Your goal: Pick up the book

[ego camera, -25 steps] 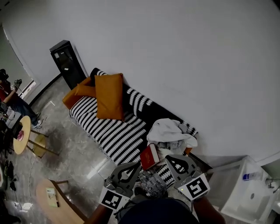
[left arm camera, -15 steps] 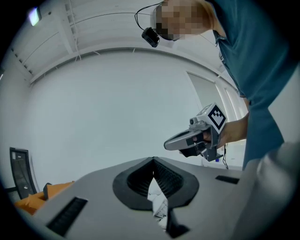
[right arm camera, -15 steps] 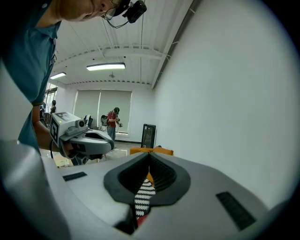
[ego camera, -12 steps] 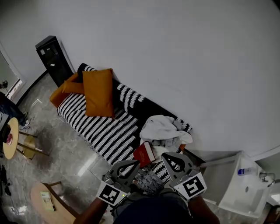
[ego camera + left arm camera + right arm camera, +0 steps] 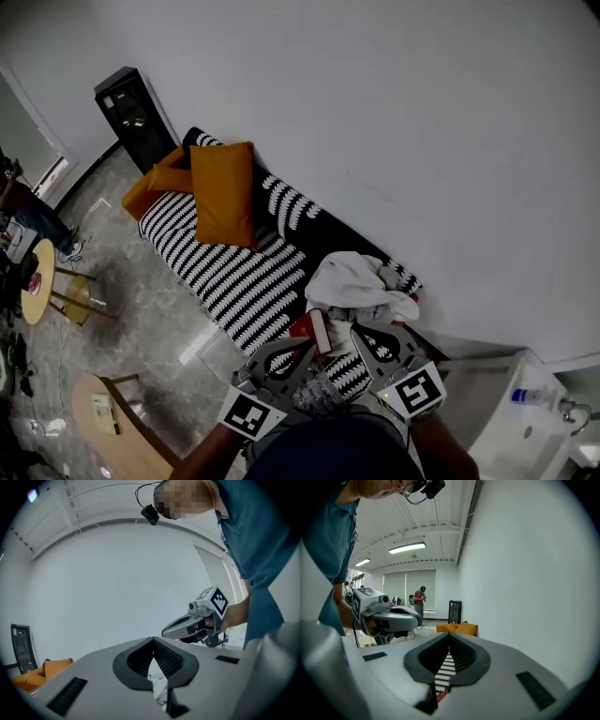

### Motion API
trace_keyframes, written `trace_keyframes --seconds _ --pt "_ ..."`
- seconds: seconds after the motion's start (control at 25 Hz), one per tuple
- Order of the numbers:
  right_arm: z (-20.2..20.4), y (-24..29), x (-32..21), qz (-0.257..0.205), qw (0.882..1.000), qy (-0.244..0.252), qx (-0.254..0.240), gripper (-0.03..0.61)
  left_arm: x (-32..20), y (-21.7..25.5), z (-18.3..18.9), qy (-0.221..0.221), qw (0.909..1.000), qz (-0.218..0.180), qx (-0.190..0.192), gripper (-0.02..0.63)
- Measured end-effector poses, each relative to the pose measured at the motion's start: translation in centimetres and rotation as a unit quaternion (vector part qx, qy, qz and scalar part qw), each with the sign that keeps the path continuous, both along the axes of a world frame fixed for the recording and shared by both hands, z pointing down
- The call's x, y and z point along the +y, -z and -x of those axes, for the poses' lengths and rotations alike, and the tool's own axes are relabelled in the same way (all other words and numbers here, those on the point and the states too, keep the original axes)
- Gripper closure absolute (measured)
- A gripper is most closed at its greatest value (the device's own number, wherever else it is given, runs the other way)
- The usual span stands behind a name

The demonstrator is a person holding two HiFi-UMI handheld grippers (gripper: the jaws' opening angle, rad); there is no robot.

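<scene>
Book: a red book (image 5: pixel 312 328) with white page edges lies on the near end of the sofa (image 5: pixel 234 281). It is just beside a heap of white cloth (image 5: pixel 356 281).
Sofa: it has black and white stripes and stands along the white wall (image 5: pixel 375 112). Orange cushions (image 5: pixel 223 192) sit at its far end.
Left gripper: the left gripper (image 5: pixel 305 345) has its jaws pressed together at the tips and holds nothing. Only white cloth shows through the little gap under the tips.
Right gripper: the right gripper (image 5: pixel 357 330) also has its jaws pressed together and holds nothing. Sofa stripes show through its gap, with a bit of red low down.
Book and grippers: from the head view, the book sits between the two gripper tips, closer to the left one. The left tip covers the book's edge in that view, and I cannot tell if it touches. The right tip is near the book but apart from it. Neither gripper holds the book.
Around: a black cabinet (image 5: pixel 136 117) stands past the far end of the sofa. A round wooden table (image 5: pixel 37 281) is well apart on the left.
</scene>
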State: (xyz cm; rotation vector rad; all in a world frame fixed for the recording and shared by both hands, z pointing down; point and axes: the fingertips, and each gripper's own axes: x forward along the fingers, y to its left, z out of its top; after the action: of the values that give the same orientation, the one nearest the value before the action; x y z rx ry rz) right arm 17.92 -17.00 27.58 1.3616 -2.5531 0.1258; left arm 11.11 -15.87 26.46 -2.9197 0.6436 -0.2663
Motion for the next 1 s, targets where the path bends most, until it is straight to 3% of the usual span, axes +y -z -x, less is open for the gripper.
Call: trace_keyframes --seconds 0.24,0.4,0.52,0.8,1.0 --pt "-1.1 -0.5 -1.3 0.002 0.999 0.040 -0.014 0.565 -1.7 0.5 -0.6 0.044 0.9989 -0.010 -0.013 0.609" --pt "-0.7 -2.5 -1.7 0.025 0.998 0.054 -0.006 0.565 -2.5 0.7 1.5 0.093 0.9954 0.014 0.016 0.609" --pt "0.3 -2.4 -3.0 0.017 0.999 0.046 -0.001 0.565 -3.0 0.0 3.3 0.084 0.9964 0.011 0.002 0.609" --pt "5.6 0.1 -6.3 0.008 1.000 0.012 0.001 0.565 -8.2 -0.6 8.3 0.072 0.9945 0.052 0.056 0.609" --pt "6.7 -1.2 -8.6 0.032 0.999 0.000 0.015 0.565 -11.5 -2.3 9.0 0.060 0.9925 0.070 0.081 0.609"
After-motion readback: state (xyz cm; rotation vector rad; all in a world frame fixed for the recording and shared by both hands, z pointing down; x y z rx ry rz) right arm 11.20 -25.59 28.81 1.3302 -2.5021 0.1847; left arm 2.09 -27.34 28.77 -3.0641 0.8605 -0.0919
